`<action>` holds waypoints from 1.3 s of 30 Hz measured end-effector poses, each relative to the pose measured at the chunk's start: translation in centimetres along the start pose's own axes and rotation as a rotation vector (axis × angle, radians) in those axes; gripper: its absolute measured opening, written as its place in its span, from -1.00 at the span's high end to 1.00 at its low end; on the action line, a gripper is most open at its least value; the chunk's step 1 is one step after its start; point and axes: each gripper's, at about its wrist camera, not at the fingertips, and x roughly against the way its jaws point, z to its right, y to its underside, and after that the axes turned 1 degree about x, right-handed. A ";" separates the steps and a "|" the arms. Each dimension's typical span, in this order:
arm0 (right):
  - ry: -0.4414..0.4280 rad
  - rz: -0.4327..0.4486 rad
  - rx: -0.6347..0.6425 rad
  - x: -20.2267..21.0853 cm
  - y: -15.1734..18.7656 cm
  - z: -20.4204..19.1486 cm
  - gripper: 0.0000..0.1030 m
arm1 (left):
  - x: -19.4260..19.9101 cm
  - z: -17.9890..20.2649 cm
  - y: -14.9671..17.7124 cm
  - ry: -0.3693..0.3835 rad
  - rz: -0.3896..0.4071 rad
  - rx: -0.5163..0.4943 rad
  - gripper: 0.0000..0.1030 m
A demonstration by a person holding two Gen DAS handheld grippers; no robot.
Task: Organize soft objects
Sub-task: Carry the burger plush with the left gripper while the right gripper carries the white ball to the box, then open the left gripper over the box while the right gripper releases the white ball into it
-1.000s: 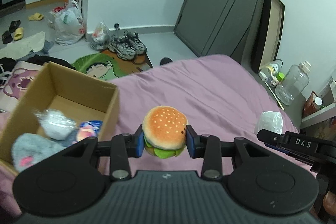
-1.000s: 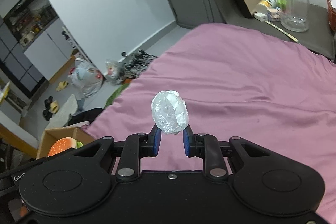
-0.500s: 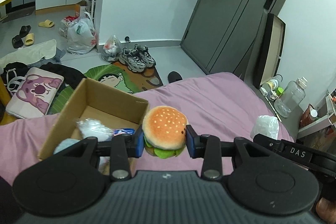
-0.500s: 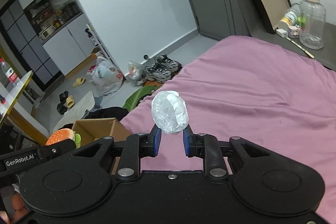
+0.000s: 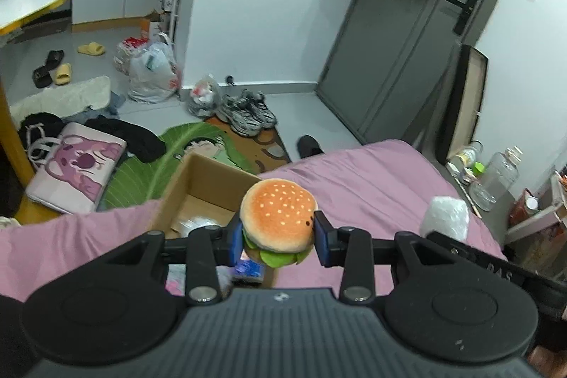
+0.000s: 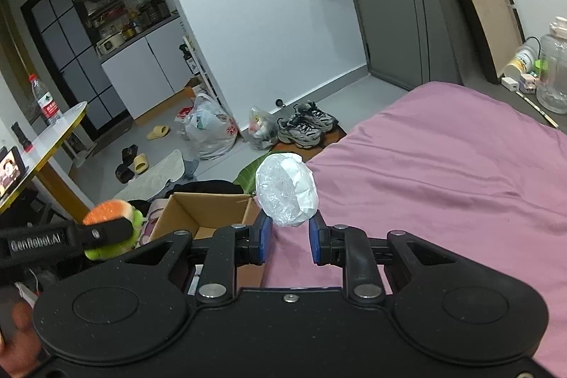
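Note:
My left gripper (image 5: 279,241) is shut on a plush hamburger (image 5: 278,219) and holds it in the air over the near right part of an open cardboard box (image 5: 209,176) on the pink bed. The box holds several soft items, partly hidden by the gripper. My right gripper (image 6: 287,238) is shut on a white soft object wrapped in clear plastic (image 6: 286,189), held above the bed's left edge beside the box (image 6: 202,208). The hamburger (image 6: 113,218) and the left gripper show at the left of the right wrist view. The wrapped object also shows in the left wrist view (image 5: 444,218).
The pink bedsheet (image 6: 443,172) spreads to the right. On the floor beyond lie sneakers (image 5: 248,112), plastic bags (image 5: 152,77), slippers, a green mat and a pink bag (image 5: 74,162). A clear jug (image 5: 496,176) stands by the bed. A round table (image 6: 53,133) carries a bottle.
Both grippers have risen and tilted up with their loads, so more of the room shows. The box has slid lower in both views and now lies under the left gripper.

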 end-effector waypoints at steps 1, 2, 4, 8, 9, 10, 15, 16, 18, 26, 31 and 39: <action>-0.003 0.000 0.006 -0.1 0.0 -0.3 0.57 | 0.1 -0.4 -0.3 -0.001 0.001 0.005 0.26; -0.006 -0.001 0.012 -0.1 0.1 -0.7 0.57 | 0.1 -0.9 -0.6 0.002 0.001 0.010 0.26; -0.011 -0.002 0.022 -0.3 0.0 -1.3 0.57 | 0.1 -1.5 -1.0 -0.002 0.004 0.009 0.26; -0.026 -0.008 0.029 -0.6 0.1 -2.4 0.57 | -0.1 -2.6 -1.4 -0.014 0.005 0.009 0.26; -0.027 -0.010 0.030 -0.7 0.1 -2.7 0.57 | -0.2 -2.8 -1.4 -0.015 0.004 0.010 0.26; -0.027 -0.010 0.032 -0.9 0.1 -2.9 0.57 | -0.3 -3.0 -1.5 -0.012 0.004 0.010 0.26; -0.038 -0.004 0.045 -1.2 0.6 -4.3 0.57 | -0.8 -4.0 -1.7 -0.011 0.000 0.020 0.26; -0.041 -0.003 0.045 -1.3 0.6 -4.5 0.57 | -1.0 -4.3 -1.7 -0.011 -0.002 0.024 0.26; -0.053 -0.003 0.034 -1.5 0.6 -4.8 0.57 | -1.5 -4.9 -1.7 -0.013 -0.008 0.029 0.26; -0.056 -0.008 0.026 -2.6 0.7 -5.8 0.57 | -4.0 -6.6 -2.0 0.002 -0.052 0.056 0.26; -0.048 -0.033 0.025 -3.5 1.0 -6.3 0.57 | -5.7 -7.0 -1.9 0.006 -0.080 0.060 0.26; -0.046 -0.083 0.018 -5.1 1.4 -6.7 0.56 | -9.2 -7.4 -2.1 0.004 -0.125 0.067 0.26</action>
